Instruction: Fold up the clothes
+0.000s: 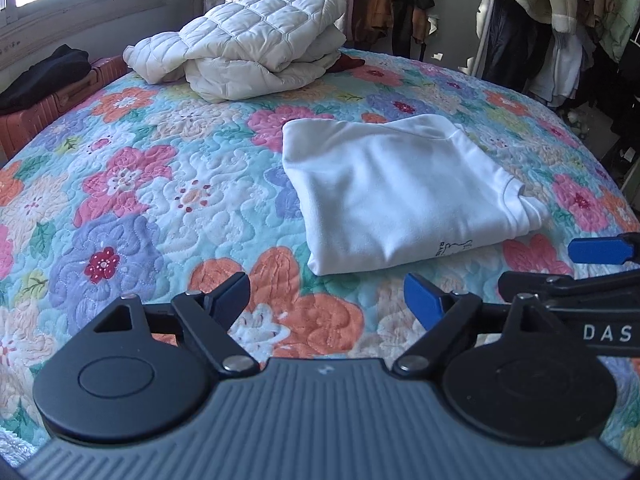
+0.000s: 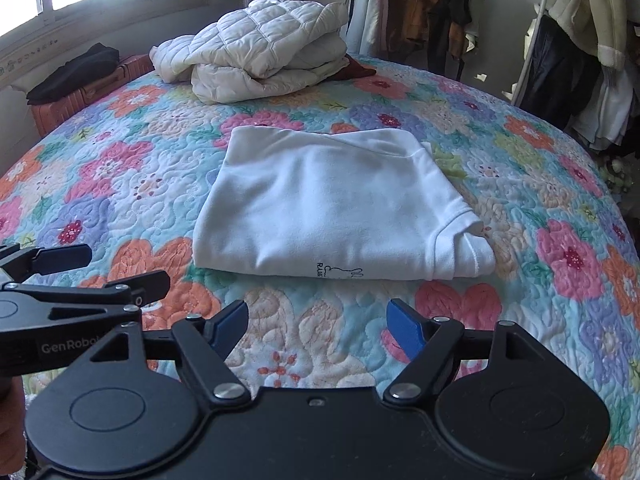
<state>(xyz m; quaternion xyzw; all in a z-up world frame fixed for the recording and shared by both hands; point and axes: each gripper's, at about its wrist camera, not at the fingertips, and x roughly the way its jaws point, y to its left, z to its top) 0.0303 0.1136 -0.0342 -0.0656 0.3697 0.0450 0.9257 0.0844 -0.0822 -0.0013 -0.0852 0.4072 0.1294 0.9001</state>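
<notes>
I see the white sweatshirt (image 2: 332,204) folded into a flat rectangle on the bed, small black rabbit print (image 2: 340,272) on its near edge, ribbed cuff tucked at its right corner; a cream quilted jacket (image 2: 260,56) sits bundled well beyond it

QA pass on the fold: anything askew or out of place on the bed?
Mostly tidy. The white sweatshirt lies folded flat on the floral quilt, but one cuff pokes out at its near right corner. Behind it, the quilted jacket sits in a loose heap. Both grippers are open and clear of the cloth.
</notes>
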